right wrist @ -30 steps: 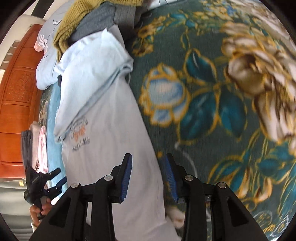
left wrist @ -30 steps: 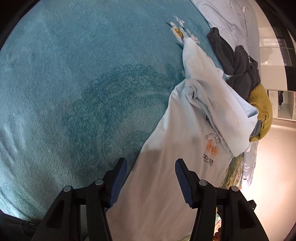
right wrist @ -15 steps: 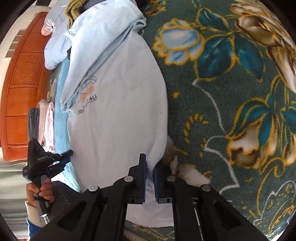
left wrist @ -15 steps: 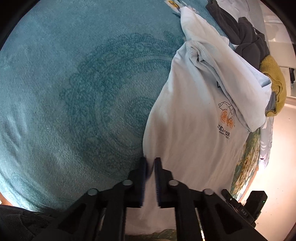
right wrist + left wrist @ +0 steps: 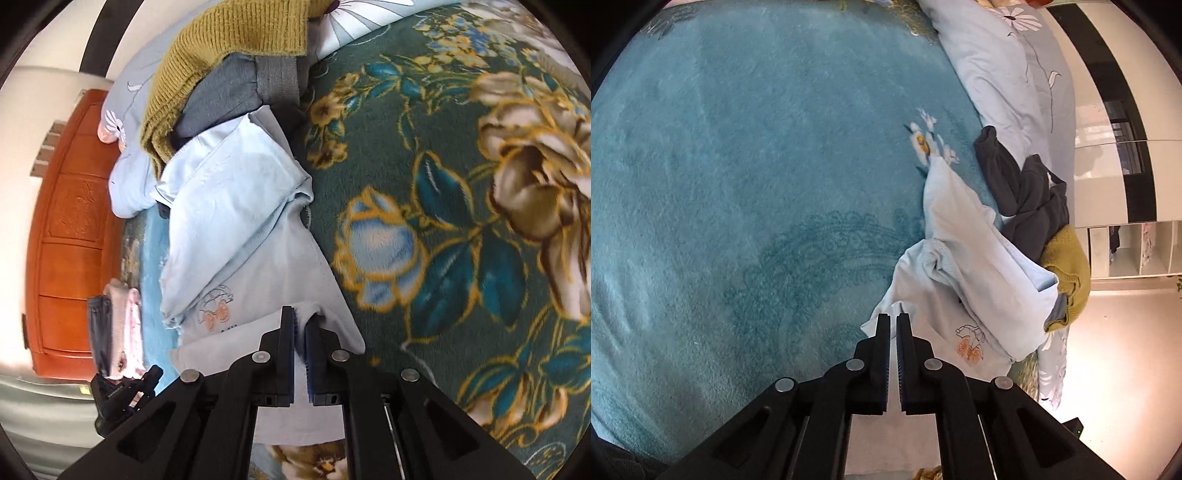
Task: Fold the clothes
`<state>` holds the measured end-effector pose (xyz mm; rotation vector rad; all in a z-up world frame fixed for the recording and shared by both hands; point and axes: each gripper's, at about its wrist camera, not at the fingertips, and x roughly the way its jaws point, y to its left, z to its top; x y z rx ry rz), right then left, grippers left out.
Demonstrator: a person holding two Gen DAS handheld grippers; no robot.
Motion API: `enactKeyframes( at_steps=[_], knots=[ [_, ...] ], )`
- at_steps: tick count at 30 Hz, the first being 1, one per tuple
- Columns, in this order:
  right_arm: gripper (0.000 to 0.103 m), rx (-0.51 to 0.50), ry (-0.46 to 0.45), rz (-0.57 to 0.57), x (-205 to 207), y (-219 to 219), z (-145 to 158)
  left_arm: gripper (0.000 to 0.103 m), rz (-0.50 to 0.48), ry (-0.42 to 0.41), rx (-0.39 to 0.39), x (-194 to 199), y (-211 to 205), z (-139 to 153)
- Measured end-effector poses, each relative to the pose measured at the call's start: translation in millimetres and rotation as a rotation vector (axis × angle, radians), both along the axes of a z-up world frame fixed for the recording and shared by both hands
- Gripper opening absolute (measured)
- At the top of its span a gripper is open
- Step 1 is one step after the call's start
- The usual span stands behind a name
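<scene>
I see the pale blue T-shirt (image 5: 945, 310) lying on the bed, across the seam where the teal blanket (image 5: 738, 184) meets the dark green floral blanket (image 5: 443, 206). Its top half is already doubled over, so a small orange print (image 5: 969, 345) peeks out just below the folded part. My left gripper (image 5: 893, 319) is clenched on the shirt's hem corner at the teal side, the cloth pinched between the two black fingers and lifted into a small peak. My right gripper (image 5: 300, 314) is clamped the same way on the opposite hem corner, white-blue fabric bunched between its blue pads, with the hem curling up over the shirt body. Beyond the shirt, touching its folded end, sits a heap of clothes: a dark grey garment (image 5: 1030, 206) and a mustard knit sweater (image 5: 229, 40). Behind those lies a light blue duvet (image 5: 1012, 74) with daisy prints. In the right view, a folded pink and grey stack (image 5: 116, 328) rests near the orange wooden headboard (image 5: 70, 229).
</scene>
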<state>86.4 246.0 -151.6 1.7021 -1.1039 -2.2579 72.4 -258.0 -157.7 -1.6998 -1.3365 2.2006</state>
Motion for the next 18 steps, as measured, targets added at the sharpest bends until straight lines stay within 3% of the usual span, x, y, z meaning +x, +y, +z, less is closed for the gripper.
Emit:
enactKeyframes(
  at_steps=[1,2,5,6,8,13,18],
  knots=[
    [0.005,0.017,-0.001,0.012,0.0,2.1,1.9,0.008,-0.018,-0.004,-0.007,-1.1,3.4,-0.9],
    [0.007,0.03,-0.001,0.021,-1.1,1.5,1.3,0.018,-0.038,-0.015,-0.018,0.0,8.2,-0.9],
    [0.033,0.057,-0.001,0.027,1.2,6.4,1.1,0.048,-0.096,-0.065,-0.058,5.2,19.5,-1.5],
    [0.04,0.058,-0.003,0.022,4.6,10.9,1.0,0.05,-0.115,-0.087,-0.072,4.7,23.6,-3.6],
    [0.041,0.068,-0.034,0.022,14.5,19.7,-5.6,0.063,-0.155,-0.165,-0.117,4.9,31.3,-12.1],
    [0.041,0.071,-0.12,0.024,43.8,36.6,-28.5,0.063,-0.224,-0.22,-0.177,6.1,45.3,-15.4],
    [0.042,0.024,-0.119,0.037,55.6,28.4,-34.0,0.062,-0.334,-0.281,-0.2,10.7,64.9,-19.1]
  ],
)
